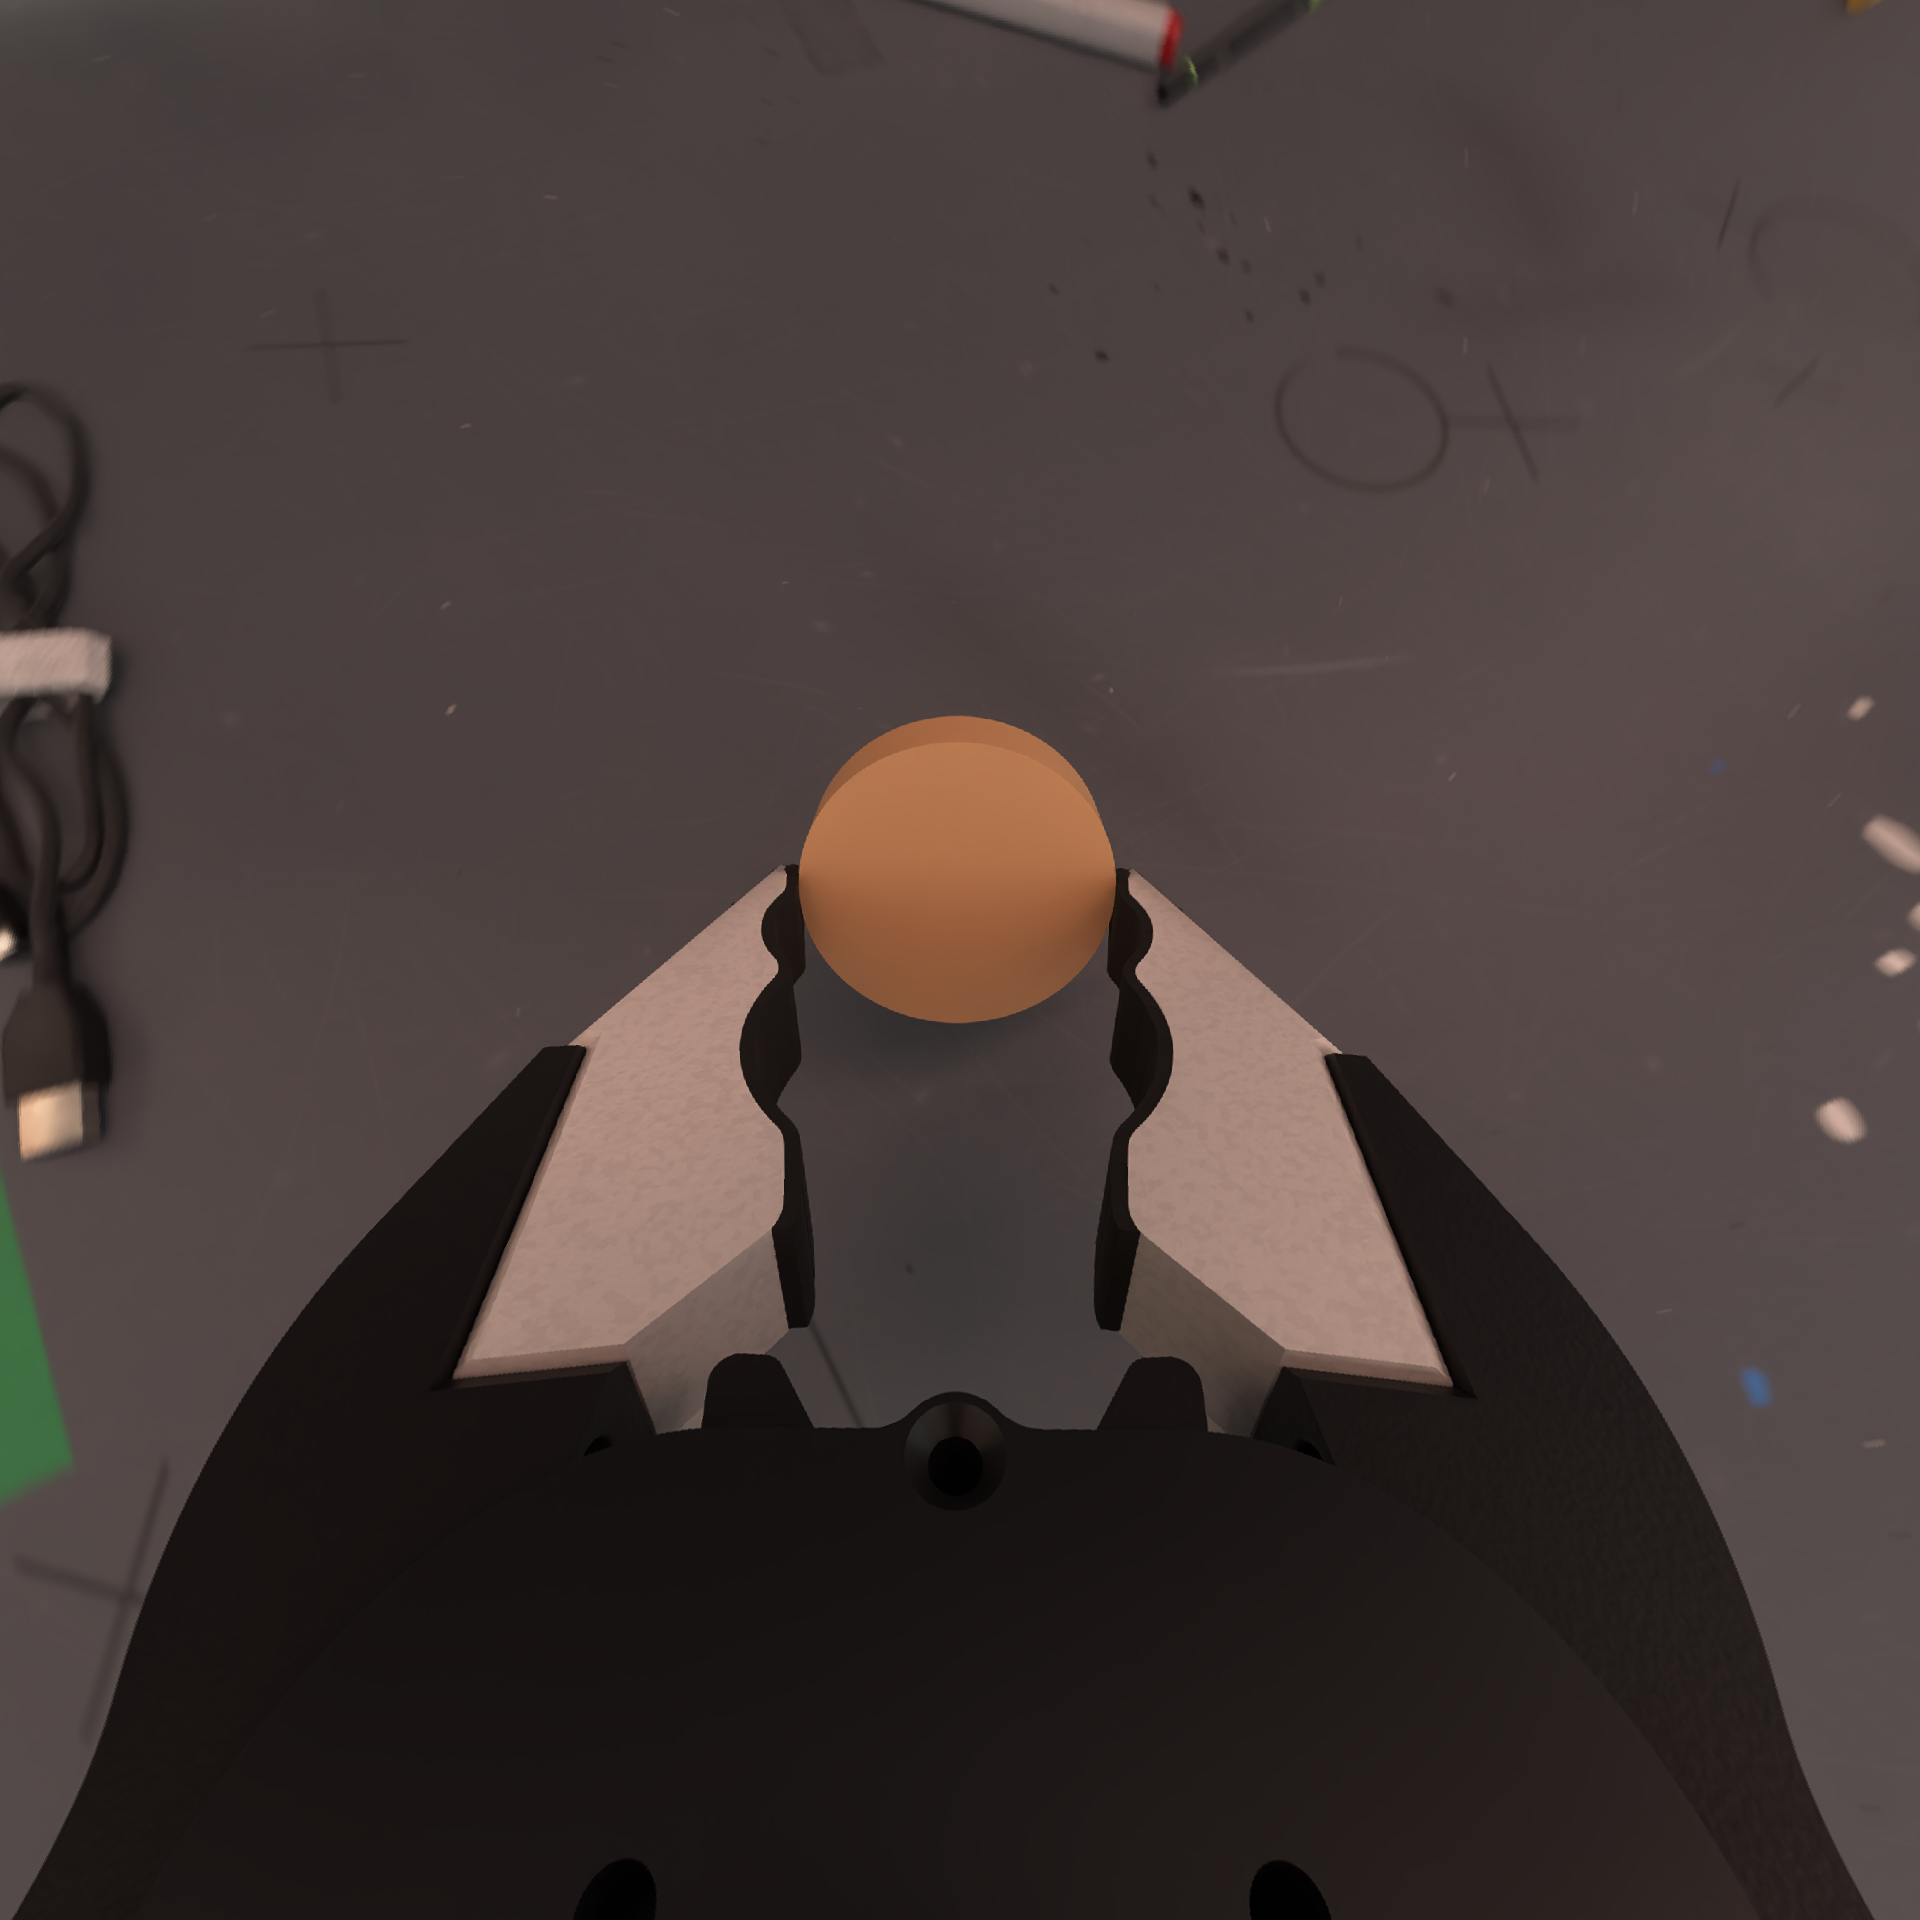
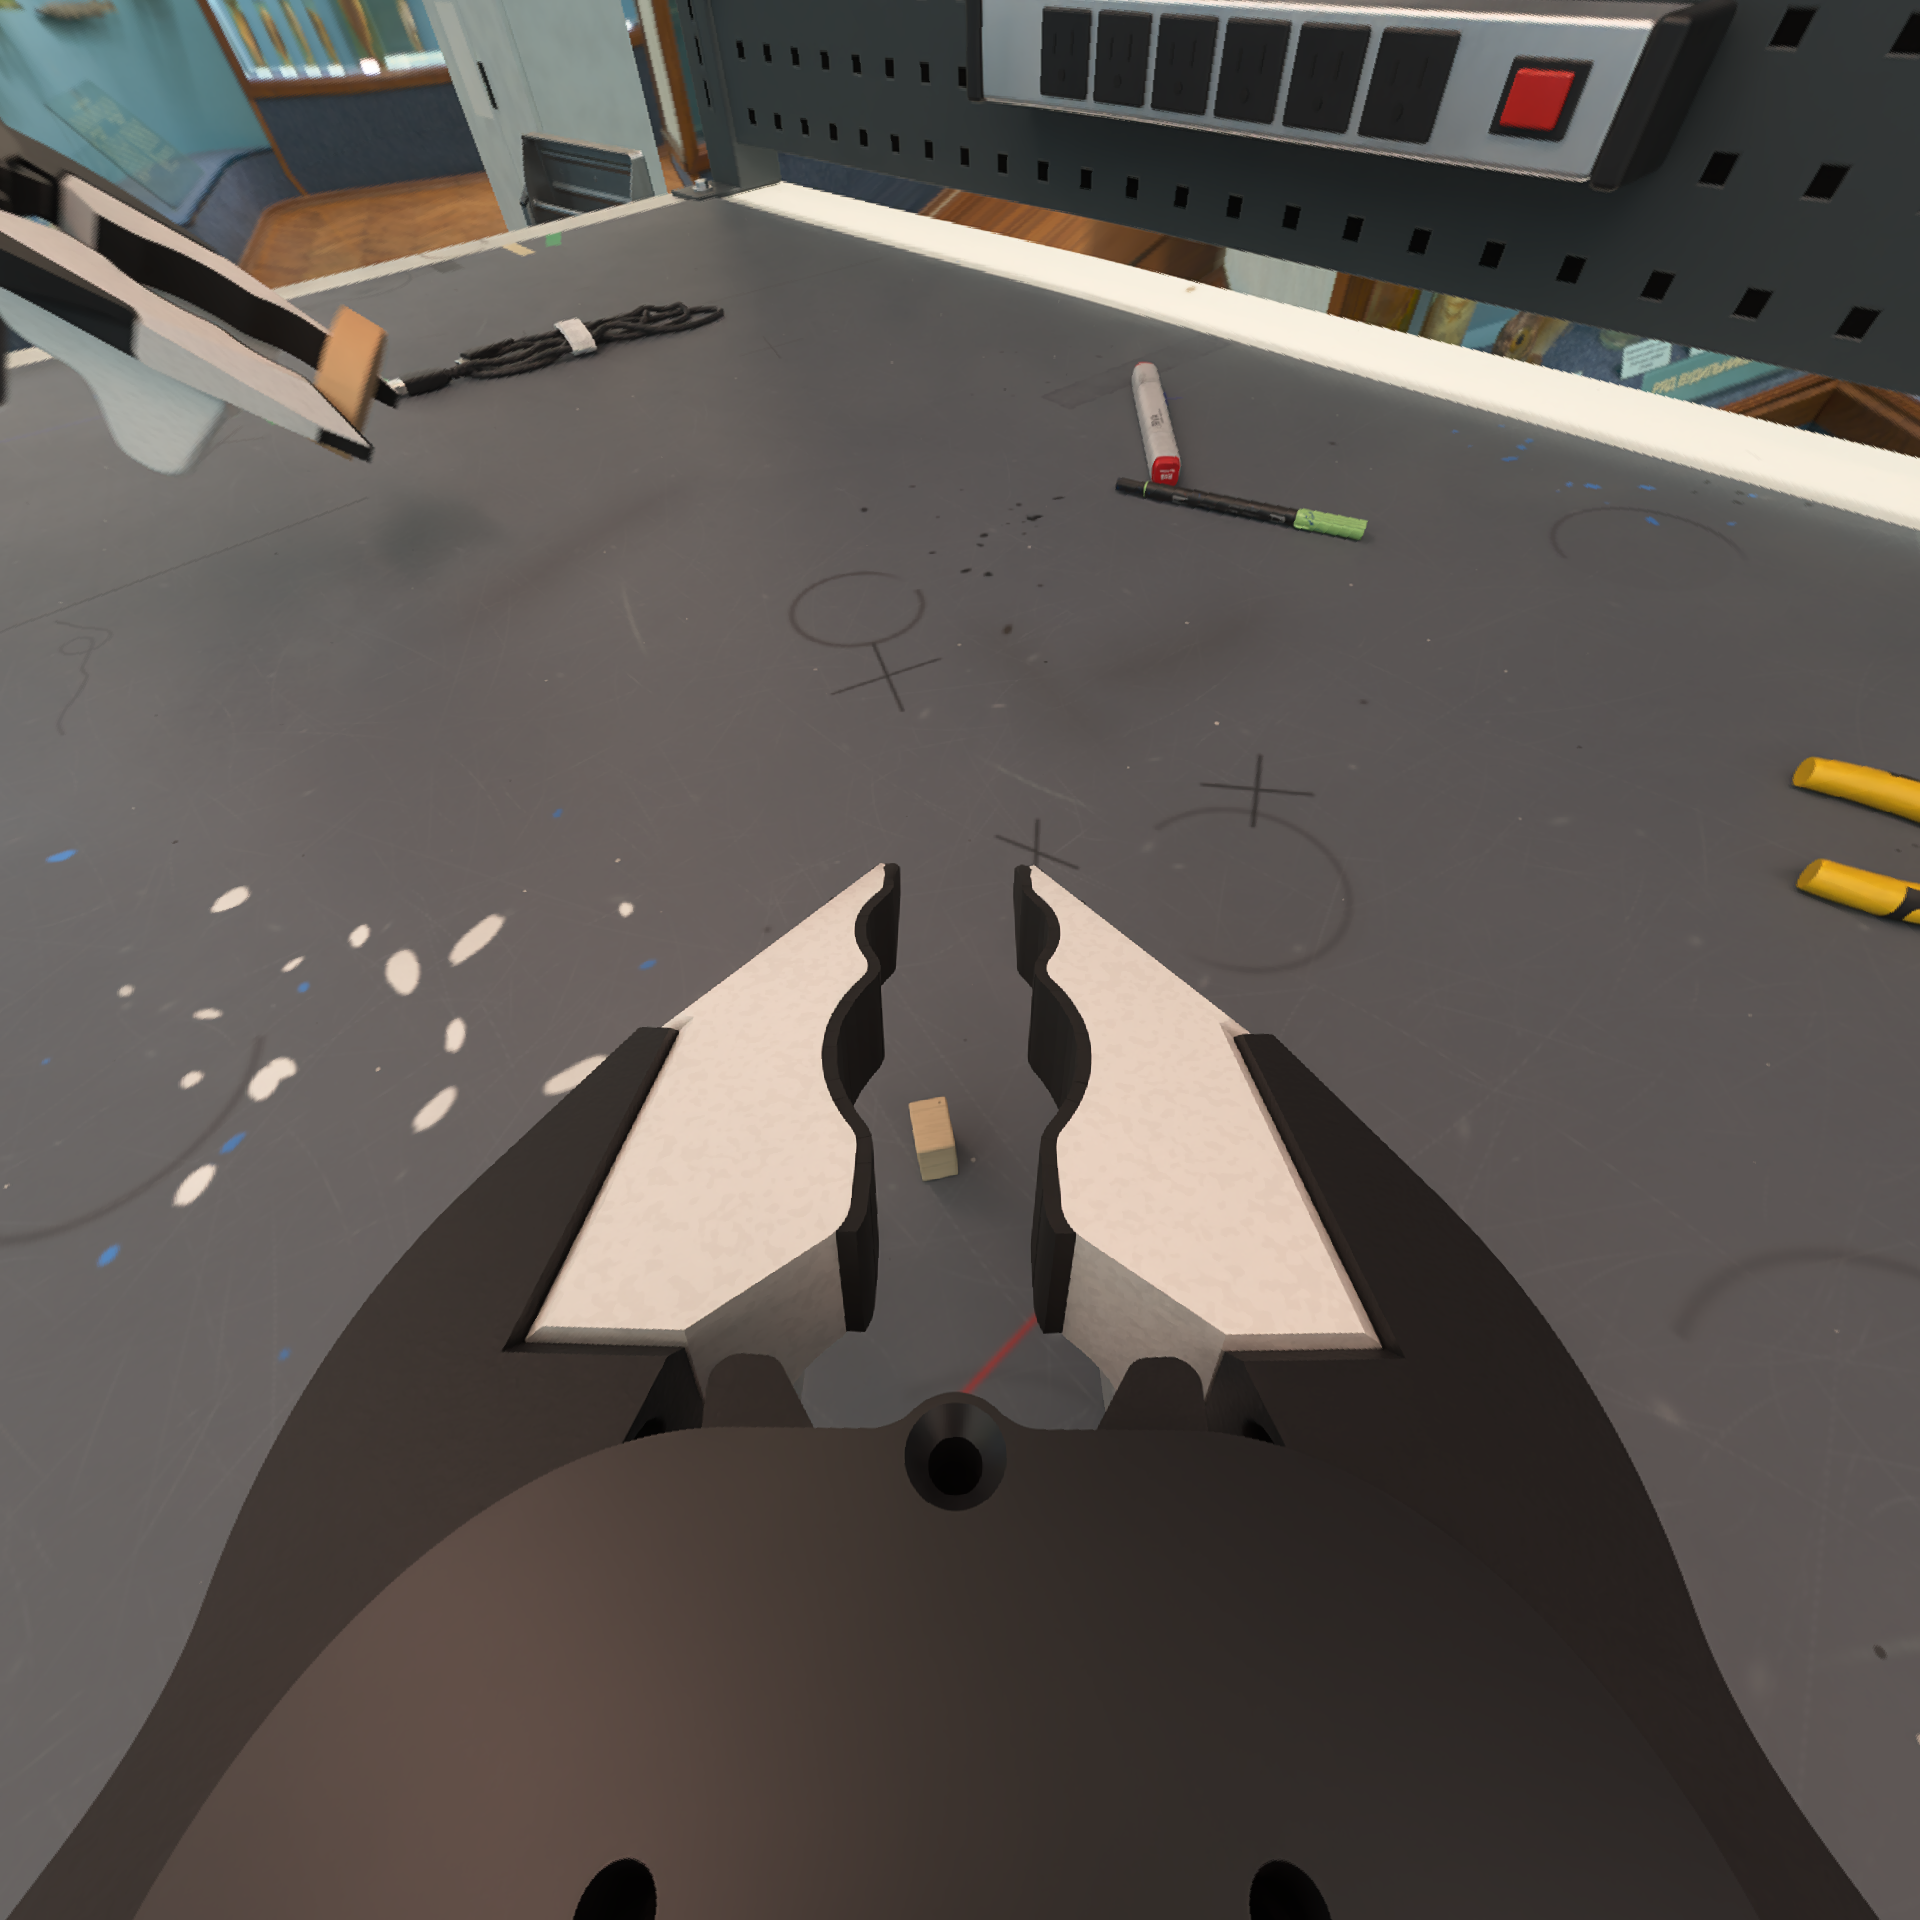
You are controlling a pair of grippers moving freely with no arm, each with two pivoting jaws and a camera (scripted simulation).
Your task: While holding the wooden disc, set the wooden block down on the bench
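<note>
Both of my tongs hang over the dark grey scuffed bench. My left gripper has its fingertips pressed against the two sides of a round, flat, orange-brown wooden disc, which sits at the centre of the left wrist view with its broad face toward the camera; a soft shadow lies on the bench just below it. In the right wrist view that same gripper shows at the upper left of the frame, the disc seen edge-on between its tips and clear of the bench.

My right gripper stands parted, a narrow gap between the fingertips, with nothing between them. The small, pale, square-sided wooden block stands upright on the bench, seen low in the gap between my fingers just below the middle of the frame, touching neither finger.

A coiled black cable with a white strap lies at the upper left of the right wrist view, just beyond the left gripper. A grey marker with a red cap and a black pen with a green cap lie touching at the upper right. Two yellow tool handles reach in from the right edge. A grey power strip with a red switch hangs on the pegboard at the top.
</note>
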